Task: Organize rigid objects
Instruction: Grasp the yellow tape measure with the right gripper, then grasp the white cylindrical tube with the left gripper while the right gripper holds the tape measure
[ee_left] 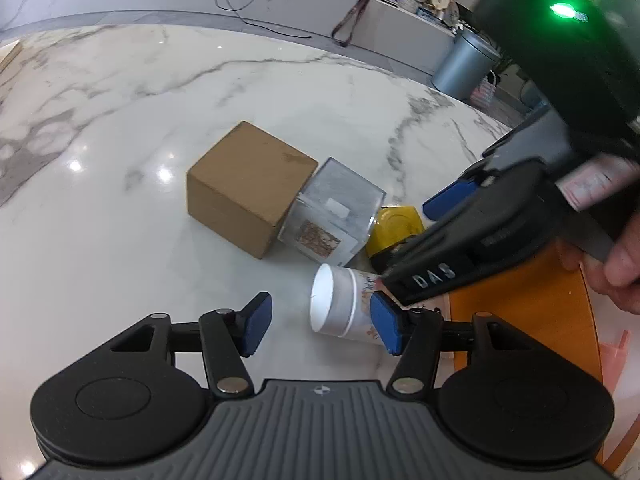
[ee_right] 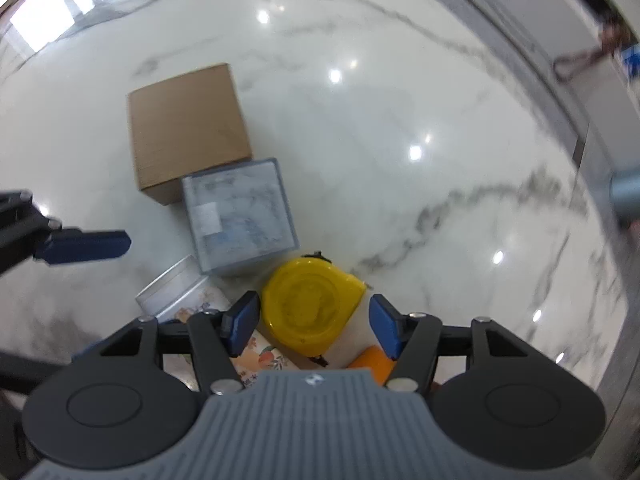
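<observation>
My left gripper [ee_left: 320, 326] hangs released over the white cylindrical tin with a floral label [ee_left: 340, 304], which lies on its side on the white marble table [ee_left: 120, 120]. My right gripper [ee_right: 314, 322] stands open astride the yellow round tape measure [ee_right: 310, 306], pads clear of it. The clear acrylic cube [ee_right: 240, 216] touches the brown cardboard box [ee_right: 188, 128].

On the worktop [ee_left: 120, 120] a cardboard box [ee_left: 248, 188] sits farthest back, a clear case [ee_left: 336, 212] touching its right side. Right of the case lies a tape measure [ee_right: 312, 308], just beside it. Nearer the camera, a tin [ee_left: 340, 304] lies on its side (lid end pointing left), before the case.
</observation>
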The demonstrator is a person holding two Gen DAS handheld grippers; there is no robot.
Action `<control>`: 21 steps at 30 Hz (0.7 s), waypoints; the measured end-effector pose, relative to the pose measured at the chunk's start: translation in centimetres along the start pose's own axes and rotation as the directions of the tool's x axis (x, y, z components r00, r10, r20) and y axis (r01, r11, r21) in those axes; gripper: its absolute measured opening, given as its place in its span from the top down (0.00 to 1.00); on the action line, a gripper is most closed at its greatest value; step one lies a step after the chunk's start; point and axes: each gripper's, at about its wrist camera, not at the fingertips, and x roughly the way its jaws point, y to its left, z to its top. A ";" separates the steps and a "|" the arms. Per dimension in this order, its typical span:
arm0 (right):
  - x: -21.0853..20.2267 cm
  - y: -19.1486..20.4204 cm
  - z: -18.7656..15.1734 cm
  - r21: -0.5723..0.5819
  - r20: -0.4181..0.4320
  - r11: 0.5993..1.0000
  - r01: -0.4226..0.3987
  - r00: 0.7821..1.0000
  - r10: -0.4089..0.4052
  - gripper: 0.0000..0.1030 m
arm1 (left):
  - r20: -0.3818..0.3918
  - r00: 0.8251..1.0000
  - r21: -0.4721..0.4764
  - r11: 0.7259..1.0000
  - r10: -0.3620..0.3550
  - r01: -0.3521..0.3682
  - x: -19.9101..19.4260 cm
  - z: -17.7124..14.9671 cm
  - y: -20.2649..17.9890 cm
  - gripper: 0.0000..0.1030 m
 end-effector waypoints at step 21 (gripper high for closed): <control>-0.8 5.2 -1.5 0.047 -0.052 0.994 -0.098 0.994 0.100 0.48 | -0.058 0.995 -0.137 0.987 0.075 -0.083 -2.4 -1.2 5.2 0.71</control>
